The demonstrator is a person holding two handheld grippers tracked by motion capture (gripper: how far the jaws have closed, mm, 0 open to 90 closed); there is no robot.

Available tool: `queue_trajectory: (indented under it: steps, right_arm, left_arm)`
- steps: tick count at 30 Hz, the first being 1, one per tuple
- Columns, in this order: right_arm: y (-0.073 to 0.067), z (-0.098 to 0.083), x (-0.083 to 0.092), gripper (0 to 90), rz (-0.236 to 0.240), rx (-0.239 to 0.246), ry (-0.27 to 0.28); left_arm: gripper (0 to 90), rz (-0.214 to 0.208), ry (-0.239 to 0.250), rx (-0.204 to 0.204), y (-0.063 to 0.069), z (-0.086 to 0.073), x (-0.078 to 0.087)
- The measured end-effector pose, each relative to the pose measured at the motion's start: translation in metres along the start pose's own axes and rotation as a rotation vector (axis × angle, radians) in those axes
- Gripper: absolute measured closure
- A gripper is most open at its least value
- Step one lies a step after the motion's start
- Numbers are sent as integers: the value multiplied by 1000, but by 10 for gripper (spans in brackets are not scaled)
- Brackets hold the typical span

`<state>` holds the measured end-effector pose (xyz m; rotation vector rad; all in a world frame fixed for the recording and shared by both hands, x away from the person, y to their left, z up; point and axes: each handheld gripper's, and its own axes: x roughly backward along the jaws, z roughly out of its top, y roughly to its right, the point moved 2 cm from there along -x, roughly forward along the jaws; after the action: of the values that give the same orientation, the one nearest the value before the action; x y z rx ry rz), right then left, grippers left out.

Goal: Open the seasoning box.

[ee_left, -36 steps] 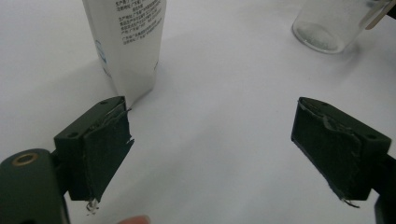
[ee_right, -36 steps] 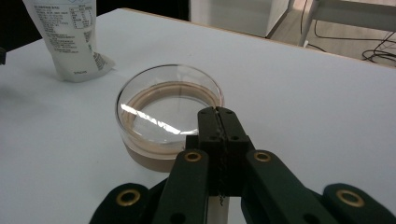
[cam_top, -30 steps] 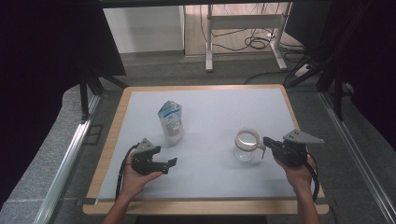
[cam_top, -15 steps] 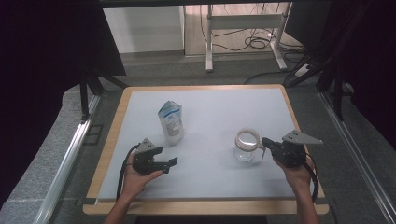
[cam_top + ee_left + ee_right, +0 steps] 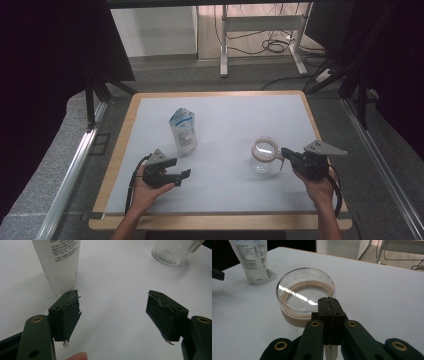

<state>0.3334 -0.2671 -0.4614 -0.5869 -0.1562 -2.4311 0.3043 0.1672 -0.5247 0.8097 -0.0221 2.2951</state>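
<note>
Holding my right gripper point(image 5: 283, 151) clamped on a thin tab at the rim of the clear round glass jar point(image 5: 263, 154), right of centre on the white table point(image 5: 225, 125).

My left gripper point(image 5: 187, 174), empty, has its jaws apart and just been closing; beyond it stands a white printed pouch point(image 5: 182, 131), its small text unreadable.

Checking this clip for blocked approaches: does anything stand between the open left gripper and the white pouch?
Nothing visible does. The left gripper has its jaws apart with nothing between them, and bare table runs from them to the white pouch, which stands just ahead on the left. The glass jar sits off by the right gripper.
</note>
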Motion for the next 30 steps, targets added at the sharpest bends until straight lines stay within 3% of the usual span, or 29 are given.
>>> queue_trajectory:
  steps: [7, 11, 15, 20, 23, 30]
  right_arm:
    - [0, -1, 1, 898, -3, -2, -3]
    - [0, -1, 1, 898, -7, -1, -4]
    - [0, -1, 0, 898, -9, 0, -3]
    - [-1, -1, 1, 898, -12, 2, -6]
    - [0, -1, 1, 898, -11, 3, -5]
    - [0, -1, 1, 898, -9, 3, -3]
  left_arm:
    - [279, -11, 5, -8, 5, 2, -5]
    - [409, -38, 7, -51, 20, 12, -15]
    - [539, -90, 15, -103, 38, 30, -30]
    - [702, -164, 27, -117, 54, 50, -50]
    - [791, -179, 38, -122, 60, 62, -59]
    - [875, -225, 41, -132, 73, 86, -84]
